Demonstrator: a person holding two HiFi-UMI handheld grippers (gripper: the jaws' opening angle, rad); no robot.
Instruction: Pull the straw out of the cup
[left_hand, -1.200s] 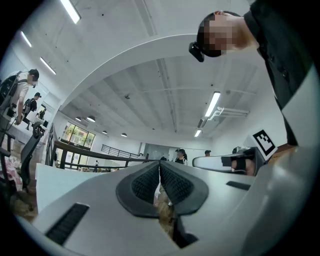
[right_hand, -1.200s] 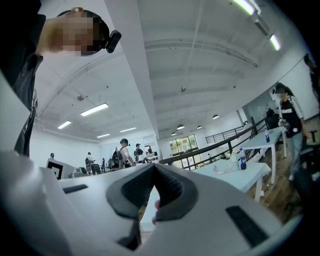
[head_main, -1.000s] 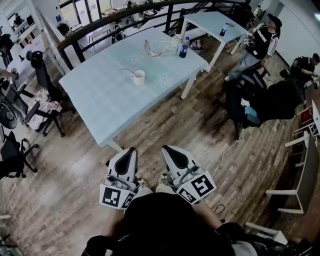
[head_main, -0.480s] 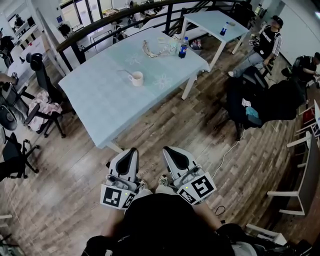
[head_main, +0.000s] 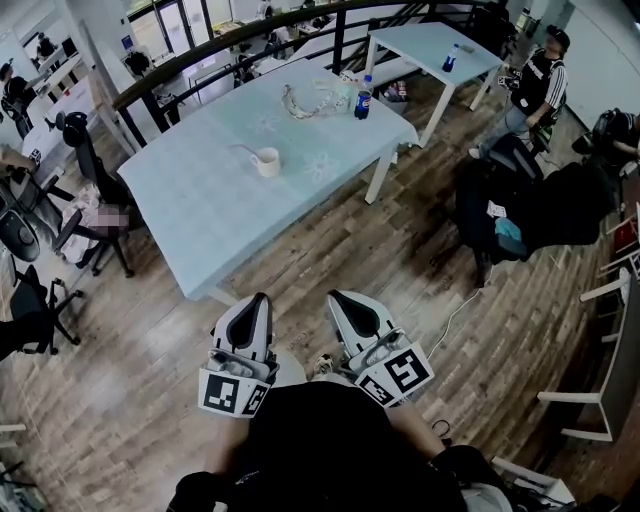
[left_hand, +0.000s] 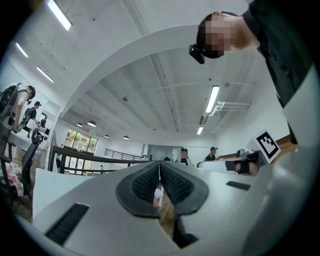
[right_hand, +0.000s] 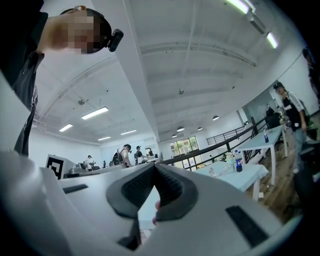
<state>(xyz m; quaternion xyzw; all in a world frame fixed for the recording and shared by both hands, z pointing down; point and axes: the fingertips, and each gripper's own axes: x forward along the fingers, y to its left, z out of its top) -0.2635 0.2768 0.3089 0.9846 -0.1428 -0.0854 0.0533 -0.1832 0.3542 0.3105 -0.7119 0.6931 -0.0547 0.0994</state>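
Both of my grippers are off the table (head_main: 200, 200), held side by side above the wooden floor on the near side of its near edge. The left gripper (head_main: 257, 300) has its jaws closed together with nothing between them, and the left gripper view confirms that the pads meet at the tips. The right gripper (head_main: 341, 298) is likewise closed and empty, and its own view shows the tips touching. The cup (head_main: 267, 161), white, stands upright near the middle of the table, well apart from both grippers and ahead of them. It holds the straw (head_main: 243, 149), which leans out over the rim toward the table's left end. I cannot tell whether the cup holds any liquid. A dark bottle (head_main: 361, 100) with a blue cap stands upright near the table's far right corner, and a clear crumpled item (head_main: 310, 98) lies just beside it. The rest of the tabletop near the cup is bare.
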